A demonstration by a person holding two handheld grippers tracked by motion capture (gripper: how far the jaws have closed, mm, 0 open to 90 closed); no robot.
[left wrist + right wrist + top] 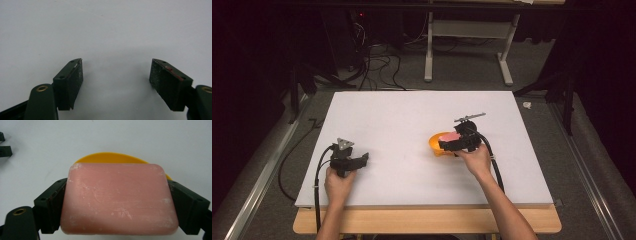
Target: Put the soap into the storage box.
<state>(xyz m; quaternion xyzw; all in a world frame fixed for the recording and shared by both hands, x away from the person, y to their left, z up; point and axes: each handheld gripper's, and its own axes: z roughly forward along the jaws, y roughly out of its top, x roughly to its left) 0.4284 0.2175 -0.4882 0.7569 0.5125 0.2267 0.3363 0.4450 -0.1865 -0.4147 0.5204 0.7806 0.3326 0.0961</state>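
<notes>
One pink soap bar and one orange dish — both at about four o'clock on the one white board — plus two grippers: left gripper, right gripper.

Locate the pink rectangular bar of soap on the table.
The pink rectangular bar of soap sits clamped in the right gripper, right of the white board's middle in the high view, above the orange plastic dish.
</notes>
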